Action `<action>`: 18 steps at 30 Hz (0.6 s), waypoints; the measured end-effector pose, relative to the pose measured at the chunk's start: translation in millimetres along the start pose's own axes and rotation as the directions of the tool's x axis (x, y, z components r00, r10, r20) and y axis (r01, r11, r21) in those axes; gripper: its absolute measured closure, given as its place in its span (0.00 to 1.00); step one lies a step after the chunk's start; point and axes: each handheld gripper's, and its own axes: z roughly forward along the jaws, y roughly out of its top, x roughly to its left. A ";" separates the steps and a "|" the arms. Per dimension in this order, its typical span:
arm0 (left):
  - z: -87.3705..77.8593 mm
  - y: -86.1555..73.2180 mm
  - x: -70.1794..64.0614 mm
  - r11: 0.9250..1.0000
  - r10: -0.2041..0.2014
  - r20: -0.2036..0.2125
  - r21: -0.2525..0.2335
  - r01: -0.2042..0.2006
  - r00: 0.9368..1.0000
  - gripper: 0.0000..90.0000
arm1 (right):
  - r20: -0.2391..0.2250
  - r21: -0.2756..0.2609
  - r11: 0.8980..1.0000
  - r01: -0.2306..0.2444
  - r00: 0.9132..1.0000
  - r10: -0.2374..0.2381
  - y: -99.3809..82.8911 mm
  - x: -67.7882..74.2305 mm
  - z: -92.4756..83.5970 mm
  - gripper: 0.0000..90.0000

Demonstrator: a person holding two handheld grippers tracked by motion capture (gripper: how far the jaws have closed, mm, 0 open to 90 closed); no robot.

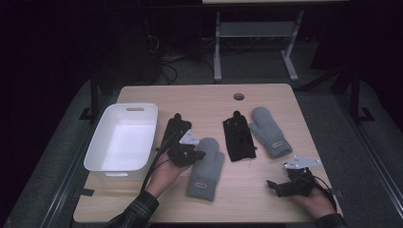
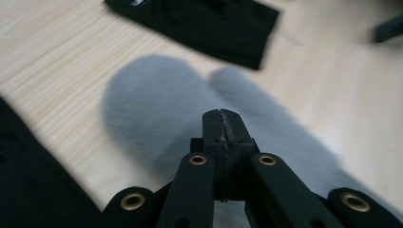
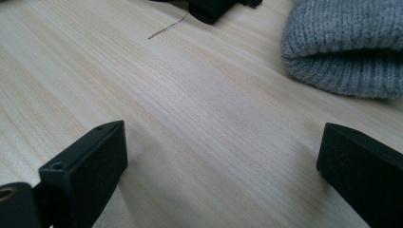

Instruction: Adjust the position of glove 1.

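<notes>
The counter carries a white bin at its left, then a black glove, a grey mitten, another black glove and a second grey mitten at the right. The left tool hovers just over the near-left grey mitten with its jaws pressed together and nothing between them. The right tool rests near the right edge, jaws wide apart and empty. My worry: descending with the jaws together, the left tool would only shove the mitten. Opened wide, it might snag the neighbouring black glove too.
</notes>
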 end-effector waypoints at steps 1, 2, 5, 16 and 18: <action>5.3 -0.4 2.0 1.000 -0.001 0.000 0.014 0.001 1.000 1.00 | 0.000 0.000 1.000 0.000 1.000 0.000 0.0 0.0 0.0 0.03; 9.7 -0.7 3.5 1.000 -0.002 0.007 0.026 0.002 1.000 1.00 | 0.000 0.000 1.000 0.000 1.000 0.000 0.0 0.0 0.0 0.03; 18.3 -0.8 2.9 0.999 0.004 0.026 0.039 -0.005 1.000 1.00 | 0.000 0.000 1.000 0.000 1.000 0.000 0.0 0.0 0.0 0.03; 29.0 6.9 -11.1 0.999 0.034 0.061 0.027 -0.036 0.998 1.00 | 0.000 0.000 1.000 0.000 1.000 0.000 0.0 0.0 0.0 0.03; 29.2 6.8 -11.5 0.999 0.031 0.062 0.023 -0.033 0.998 1.00 | 0.000 0.000 1.000 0.001 1.000 -0.001 0.0 0.0 0.0 0.03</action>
